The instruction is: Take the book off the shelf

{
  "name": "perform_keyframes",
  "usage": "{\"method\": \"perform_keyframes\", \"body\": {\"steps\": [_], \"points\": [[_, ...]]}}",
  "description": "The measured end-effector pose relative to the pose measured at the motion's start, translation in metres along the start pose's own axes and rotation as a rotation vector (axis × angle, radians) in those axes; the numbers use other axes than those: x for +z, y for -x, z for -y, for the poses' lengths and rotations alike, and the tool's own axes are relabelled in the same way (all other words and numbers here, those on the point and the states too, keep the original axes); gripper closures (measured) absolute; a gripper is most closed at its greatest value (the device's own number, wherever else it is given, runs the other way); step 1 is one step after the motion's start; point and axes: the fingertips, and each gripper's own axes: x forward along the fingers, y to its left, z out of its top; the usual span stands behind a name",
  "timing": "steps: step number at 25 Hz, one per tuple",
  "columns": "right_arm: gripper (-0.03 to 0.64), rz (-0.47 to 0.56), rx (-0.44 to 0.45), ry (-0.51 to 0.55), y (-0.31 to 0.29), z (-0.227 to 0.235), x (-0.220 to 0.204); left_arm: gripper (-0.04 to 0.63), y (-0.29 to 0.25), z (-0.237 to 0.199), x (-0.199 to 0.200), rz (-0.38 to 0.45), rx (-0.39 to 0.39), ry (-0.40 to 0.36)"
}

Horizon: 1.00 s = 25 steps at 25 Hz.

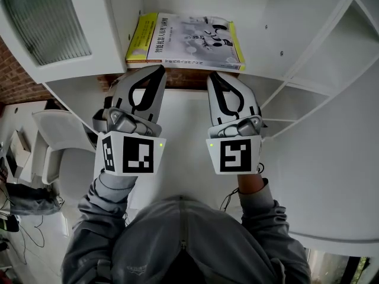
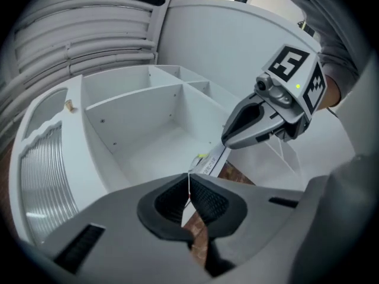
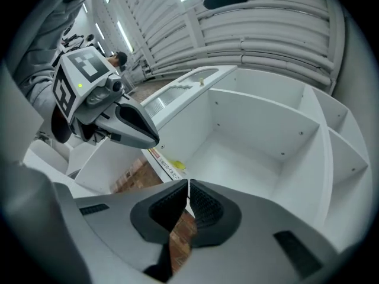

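A book (image 1: 183, 40) with a yellow-edged, white illustrated cover lies flat, its near edge gripped at both corners. My left gripper (image 1: 157, 71) is shut on the near left part of that edge, my right gripper (image 1: 214, 77) on the near right part. The left gripper view shows the book (image 2: 210, 161) edge-on, a thin strip running from my left gripper (image 2: 189, 185) to the right gripper (image 2: 228, 139). In the right gripper view the book's edge (image 3: 163, 161) runs from my right gripper (image 3: 188, 185) to the left gripper (image 3: 155, 139). An open white shelf compartment (image 2: 148, 117) lies behind it.
The white cubby shelf (image 1: 296, 52) has several empty compartments (image 3: 260, 135) around the book. A ribbed glass panel (image 1: 47, 22) sits at upper left. Brick floor (image 1: 18, 81) shows below, with a white chair (image 1: 59, 141) and cables at the left.
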Motion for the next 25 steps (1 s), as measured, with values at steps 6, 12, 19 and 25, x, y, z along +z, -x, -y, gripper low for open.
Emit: {"method": "perform_keyframes", "body": {"steps": [6,12,19,25], "points": [[0.573,-0.018,0.048,0.043,-0.007,-0.002,-0.001,0.51,-0.009,0.001,-0.006,-0.056,-0.045,-0.106],[0.495,-0.06,0.086,0.148,-0.016,-0.001,-0.004,0.472,-0.018,-0.001,-0.011,-0.104,-0.078,-0.195],[0.471,-0.147,0.117,0.341,-0.029,-0.002,-0.014,0.469,-0.023,0.0,-0.017,-0.123,-0.077,-0.24],[0.474,-0.2,0.114,0.446,-0.033,0.0,-0.017,0.469,-0.022,-0.004,-0.017,-0.13,-0.07,-0.263]]}}
